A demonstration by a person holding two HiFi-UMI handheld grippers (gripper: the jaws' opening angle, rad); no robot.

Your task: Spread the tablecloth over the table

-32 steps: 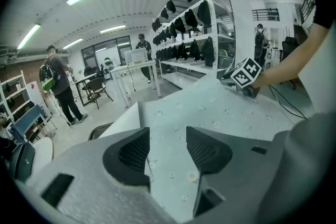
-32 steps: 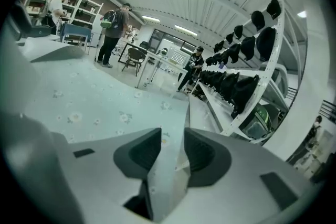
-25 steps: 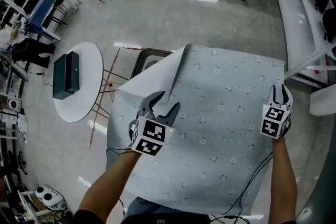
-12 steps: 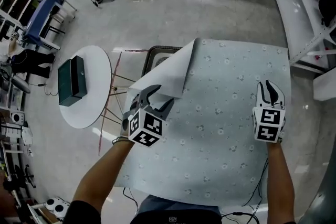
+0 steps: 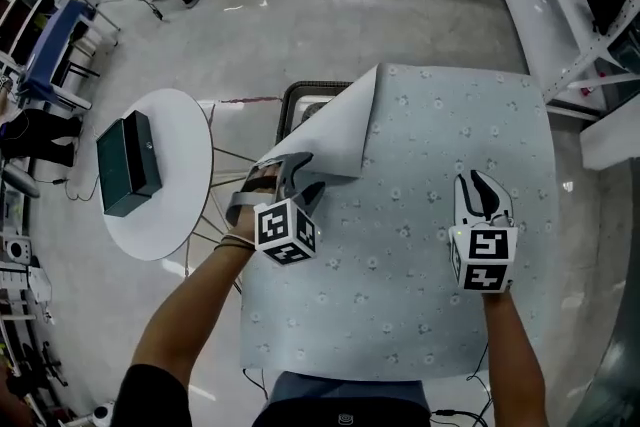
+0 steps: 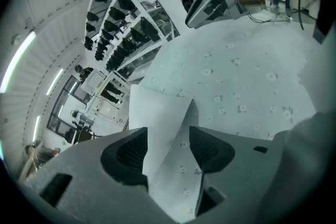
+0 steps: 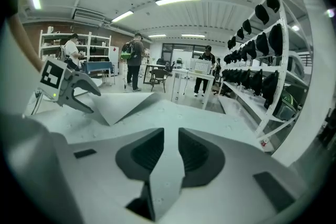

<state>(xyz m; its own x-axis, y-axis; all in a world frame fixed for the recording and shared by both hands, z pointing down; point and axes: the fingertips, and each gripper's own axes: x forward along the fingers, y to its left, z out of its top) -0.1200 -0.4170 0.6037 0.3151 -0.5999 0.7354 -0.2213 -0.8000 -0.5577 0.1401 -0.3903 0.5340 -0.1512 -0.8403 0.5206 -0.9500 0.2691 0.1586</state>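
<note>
Tablecloth (image 5: 430, 145) in the head view hides the table and reaches its near, right and far edges. Its far-left corner, though, is turned back as a pale flap (image 5: 335, 130) lying on the patterned top, with the crease running slantwise from the far edge to the left edge. The left gripper (image 5: 282, 177) sits at the flap's left-hand end, so that hand is much the nearer. The right gripper (image 5: 482, 185) rests well apart from the flap, over the cloth toward the right edge. Off the table's left edge a round side table (image 5: 170, 215) carries a dark green box (image 5: 125, 160), closed, its contents unseen. In the left gripper view the jaws stand apart, having just been opening. The flap's tip lies between them, but the pads are not closed on it, and the flap stretches away ahead of them. In the right gripper view the jaws are drawn close with a narrow gap, having just been closing. Flat cloth shows through the gap and nothing looks pinched. By my judgement the flap must go outward to the far-left corner, which is a left-hand job.
</note>
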